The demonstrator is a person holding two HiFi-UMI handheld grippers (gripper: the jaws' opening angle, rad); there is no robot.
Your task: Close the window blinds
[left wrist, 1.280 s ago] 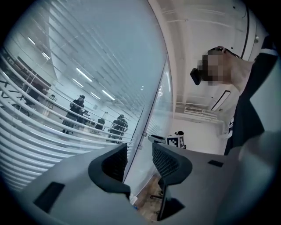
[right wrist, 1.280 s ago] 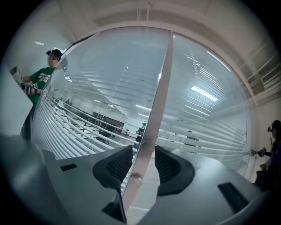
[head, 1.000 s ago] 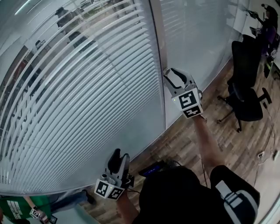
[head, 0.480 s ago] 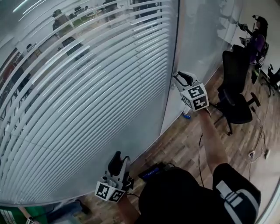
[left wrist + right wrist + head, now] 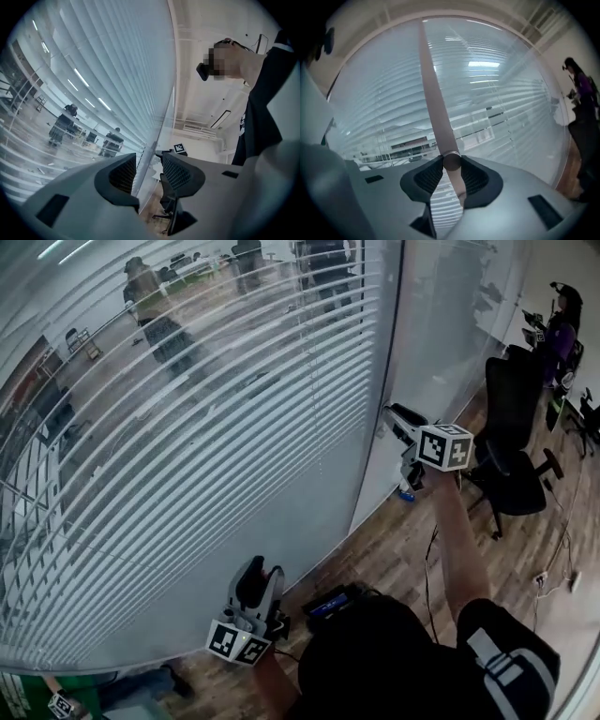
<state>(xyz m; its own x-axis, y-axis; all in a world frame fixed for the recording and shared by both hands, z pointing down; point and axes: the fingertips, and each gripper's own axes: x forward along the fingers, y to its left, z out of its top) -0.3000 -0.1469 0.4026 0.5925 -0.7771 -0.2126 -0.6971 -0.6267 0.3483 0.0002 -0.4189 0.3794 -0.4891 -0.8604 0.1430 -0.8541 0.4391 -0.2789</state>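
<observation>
The window blinds (image 5: 187, 446) hang behind a big glass wall. The slats are tipped part way open, and you can see a room with people through the gaps.

The right gripper (image 5: 397, 416) is held up high, close to the right edge of the blinds. In the right gripper view, the right gripper (image 5: 451, 164) has the blind wand (image 5: 436, 103) between its jaws. The jaws have just been closing. Both pads press on the round bottom end of the wand, which runs up and a bit to the left.

The left gripper (image 5: 261, 570) is down low, near the glass. Its jaws are apart with nothing between them, as the left gripper view (image 5: 149, 168) shows.

A black office chair (image 5: 511, 465) stands on the wooden floor (image 5: 394, 540) to the right. Another person (image 5: 561, 324) stands far off, past the chair.
</observation>
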